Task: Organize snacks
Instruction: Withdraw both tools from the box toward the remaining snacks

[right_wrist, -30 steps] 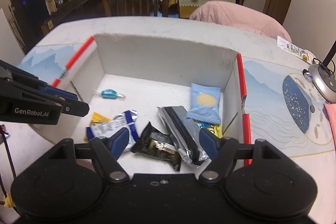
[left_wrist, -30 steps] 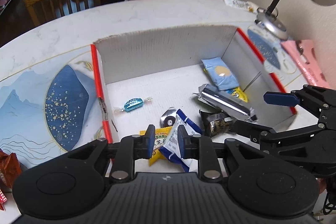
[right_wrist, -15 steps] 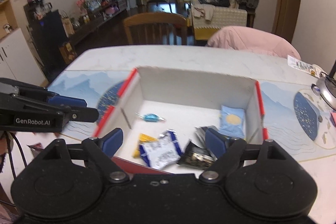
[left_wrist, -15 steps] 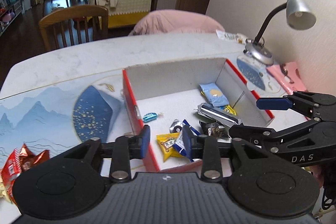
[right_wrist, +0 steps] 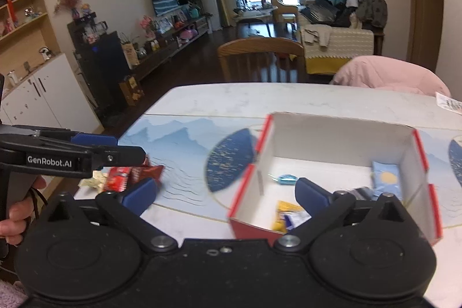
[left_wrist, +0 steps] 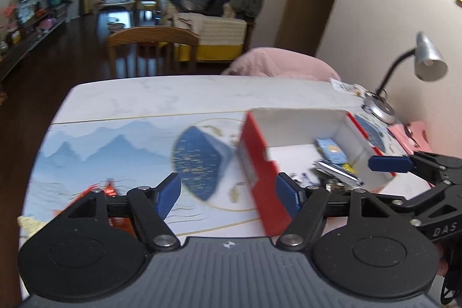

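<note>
Both grippers are empty with their blue fingers spread wide, and both sets of jaws have just been opening with nothing between them: the left gripper (left_wrist: 228,194) hangs over the near left part of the table (left_wrist: 150,97), beside the box's left wall, and the right gripper (right_wrist: 225,197) hangs near the box's near left corner. The red-and-white cardboard box (right_wrist: 340,134), open at the top, sits on the right half of the table on a blue mountain-print mat (left_wrist: 115,146). The job looks well underway but not finished. Inside the box I count one blue twist-wrapped candy (right_wrist: 284,178), one yellow packet (right_wrist: 284,211), one blue-and-white packet (right_wrist: 294,220) just beside it, one light blue packet with a sun on it (right_wrist: 385,179) by the right wall, and one silver bar wrapper (left_wrist: 337,172); at least one more dark wrapper seems to lie near the silver one, but blur and the fingers hide that spot, so the box holds at least five. Still outside, on the near left of the table, are red snack packets (right_wrist: 131,173), two or perhaps three, with a pale wrapper (right_wrist: 93,181) just beside them; these appear to be what remains to be brought to the box. A desk lamp (left_wrist: 424,59) stands at the far right.
</note>
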`<state>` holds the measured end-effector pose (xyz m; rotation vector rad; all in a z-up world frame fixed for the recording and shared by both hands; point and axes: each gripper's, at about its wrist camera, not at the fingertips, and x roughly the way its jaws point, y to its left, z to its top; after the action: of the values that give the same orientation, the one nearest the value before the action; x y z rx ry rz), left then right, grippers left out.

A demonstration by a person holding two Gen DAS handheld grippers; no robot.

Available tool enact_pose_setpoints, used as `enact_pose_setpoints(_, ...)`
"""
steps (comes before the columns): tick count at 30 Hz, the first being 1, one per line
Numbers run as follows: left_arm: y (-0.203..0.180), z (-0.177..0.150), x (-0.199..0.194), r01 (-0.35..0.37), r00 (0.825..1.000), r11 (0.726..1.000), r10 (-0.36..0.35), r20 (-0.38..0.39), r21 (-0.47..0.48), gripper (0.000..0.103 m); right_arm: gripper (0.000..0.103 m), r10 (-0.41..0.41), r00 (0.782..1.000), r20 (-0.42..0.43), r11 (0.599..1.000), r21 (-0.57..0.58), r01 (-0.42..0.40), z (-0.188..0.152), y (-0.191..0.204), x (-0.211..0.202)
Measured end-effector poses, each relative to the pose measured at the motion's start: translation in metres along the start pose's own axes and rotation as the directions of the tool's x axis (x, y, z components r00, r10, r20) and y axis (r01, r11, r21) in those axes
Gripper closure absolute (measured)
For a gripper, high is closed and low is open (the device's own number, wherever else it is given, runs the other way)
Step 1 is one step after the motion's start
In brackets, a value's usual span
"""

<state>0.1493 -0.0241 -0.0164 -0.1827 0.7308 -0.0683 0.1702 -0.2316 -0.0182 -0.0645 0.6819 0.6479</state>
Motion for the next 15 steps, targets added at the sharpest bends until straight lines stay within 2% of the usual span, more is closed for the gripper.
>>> enact_pose_setpoints(3, 0.028, -0.006, -0.011, -0.027, 1.0, 0.999, 0.027, 0.007, -0.044, 0.026, 0.0, 0.024, 1.0, -0.003, 1.0, -0.001, -0.024, -0.002, 0.015, 0.007)
enact_pose_setpoints(8, 0.077, -0.017, -0.022, -0.088, 0.996, 0.99, 0.087, -0.015, -0.114, 0.025, 0.0, 0.034, 0.998, -0.058, 0.999, -0.007, -0.034, -0.01, 0.043, 0.03)
enact_pose_setpoints(15, 0.146, -0.038, -0.025, -0.214, 0.976, 0.96, 0.204, -0.073, -0.182, 0.025, 0.0, 0.046, 0.988, -0.145, 0.998, -0.032, -0.051, -0.026, 0.089, 0.063)
